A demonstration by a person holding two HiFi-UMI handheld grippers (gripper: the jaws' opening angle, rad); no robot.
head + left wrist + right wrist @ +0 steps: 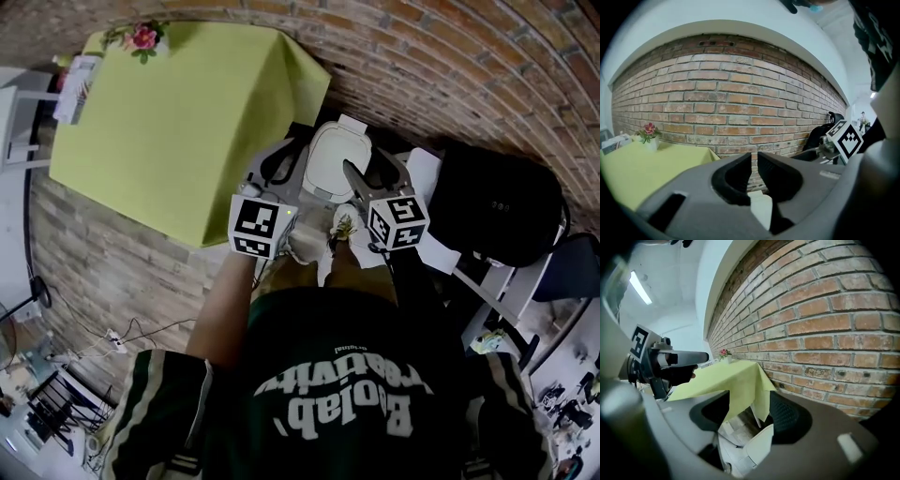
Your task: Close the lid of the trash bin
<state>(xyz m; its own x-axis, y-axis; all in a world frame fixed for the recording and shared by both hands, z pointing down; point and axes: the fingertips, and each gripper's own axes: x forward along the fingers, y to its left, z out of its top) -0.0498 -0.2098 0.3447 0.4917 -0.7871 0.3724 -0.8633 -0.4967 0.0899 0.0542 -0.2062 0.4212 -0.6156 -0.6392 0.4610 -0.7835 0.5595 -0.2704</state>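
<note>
The white trash bin (333, 161) stands by the brick wall (450, 66), just beside the green-clothed table (178, 122) and below both tongs. The left tongs (754, 157) are almost together, with only a thin slit between them and nothing in it. The right tongs (749, 404) are spread wide, pinching nothing.

Head view steeply down; other 2 views toward shared brick wall (740, 93)

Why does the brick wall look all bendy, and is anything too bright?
Left gripper view: the wide lens bows the brick wall into an arch, with black corners. Right gripper view: bricks sharp, the ceiling lamp shines plain white. Head view: wall curves too, light even.
</note>
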